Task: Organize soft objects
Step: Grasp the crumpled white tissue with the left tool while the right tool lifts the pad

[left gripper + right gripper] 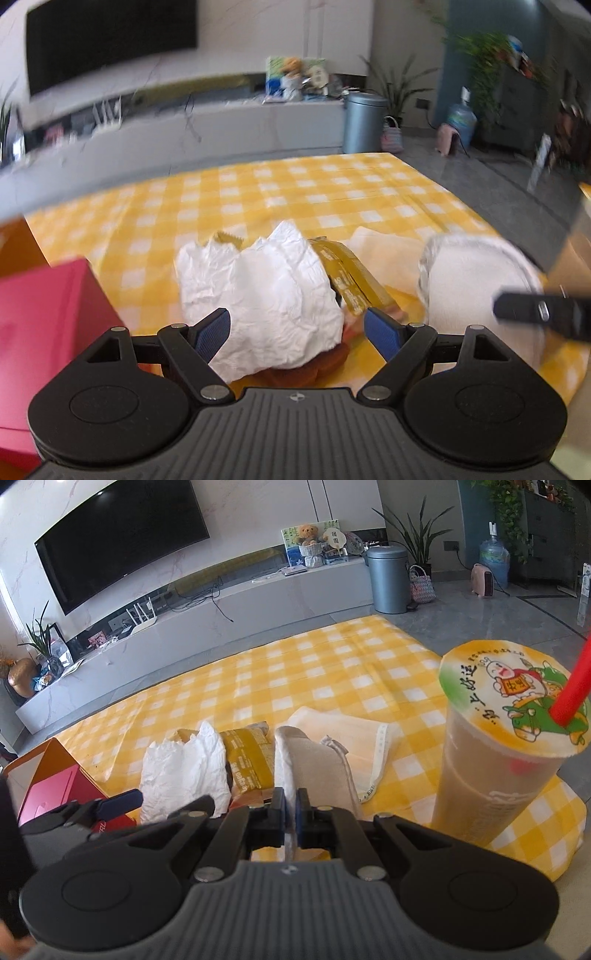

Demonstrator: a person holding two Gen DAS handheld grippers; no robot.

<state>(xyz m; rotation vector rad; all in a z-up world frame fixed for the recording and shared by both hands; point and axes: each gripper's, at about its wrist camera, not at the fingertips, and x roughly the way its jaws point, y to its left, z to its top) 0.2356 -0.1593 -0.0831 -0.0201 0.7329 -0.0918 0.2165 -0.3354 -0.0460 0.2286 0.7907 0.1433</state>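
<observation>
My left gripper is open around a crumpled white paper napkin that lies over a brown bun; the jaws stand either side without touching it. A yellow snack packet lies just behind. My right gripper is shut on a white folded towel, which shows at the right of the left wrist view. The napkin and packet lie left of the towel. A pale yellow cloth lies flat behind it.
A yellow checked tablecloth covers the table. A red box stands at the left. A sealed milk tea cup with a red straw stands at the right. Beyond the table are a TV bench and a grey bin.
</observation>
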